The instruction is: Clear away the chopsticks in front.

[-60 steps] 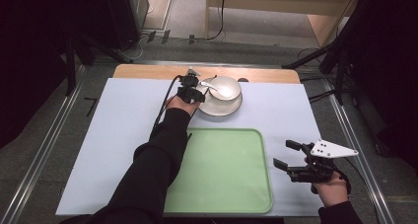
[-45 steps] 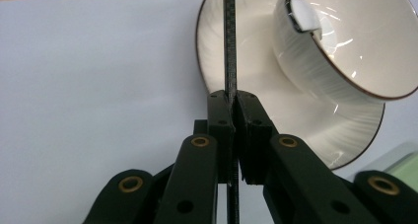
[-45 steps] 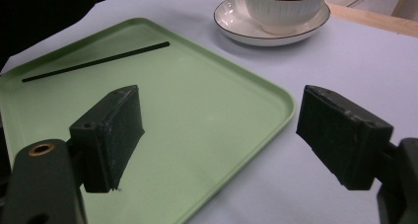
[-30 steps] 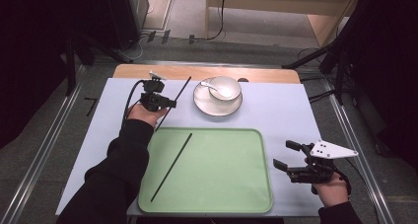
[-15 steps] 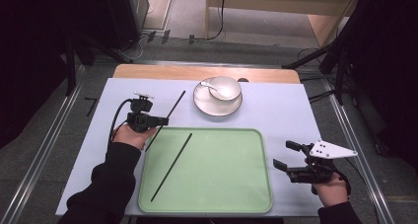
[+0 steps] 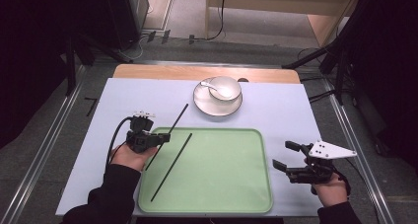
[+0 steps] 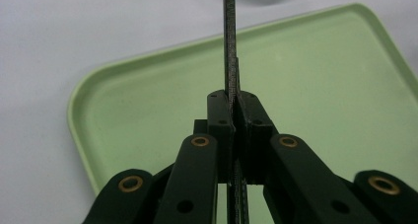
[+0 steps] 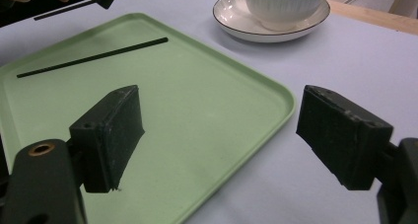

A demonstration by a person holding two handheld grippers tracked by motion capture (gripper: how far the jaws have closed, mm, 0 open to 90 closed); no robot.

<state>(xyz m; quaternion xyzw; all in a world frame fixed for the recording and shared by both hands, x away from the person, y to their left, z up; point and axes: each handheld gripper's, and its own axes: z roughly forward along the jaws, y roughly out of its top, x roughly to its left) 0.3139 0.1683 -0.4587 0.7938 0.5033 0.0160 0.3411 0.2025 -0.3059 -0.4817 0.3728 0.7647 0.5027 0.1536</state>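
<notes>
My left gripper (image 6: 165,136) is shut on a thin black chopstick (image 6: 178,118) and holds it slanted over the far left corner of the green tray (image 6: 236,194). In the left gripper view the jaws (image 7: 235,98) pinch that chopstick (image 7: 229,36), which runs straight up past them over the tray (image 7: 148,86). A second black chopstick (image 6: 171,167) lies on the tray's left part, also seen as a chopstick (image 8: 93,57) in the right gripper view. My right gripper (image 6: 282,155) stands open and empty by the tray's right edge, its jaws (image 8: 222,115) wide apart.
A white bowl (image 6: 224,87) with a white spoon (image 6: 213,86) in it sits on a white plate (image 6: 207,105) beyond the tray. The pale mat ends at a wooden strip (image 6: 148,72) at the back. Metal rails run along both sides of the table.
My left hand has carried the held chopstick from beside the bowl toward the person, down to the tray's far left corner. The right gripper has stayed still.
</notes>
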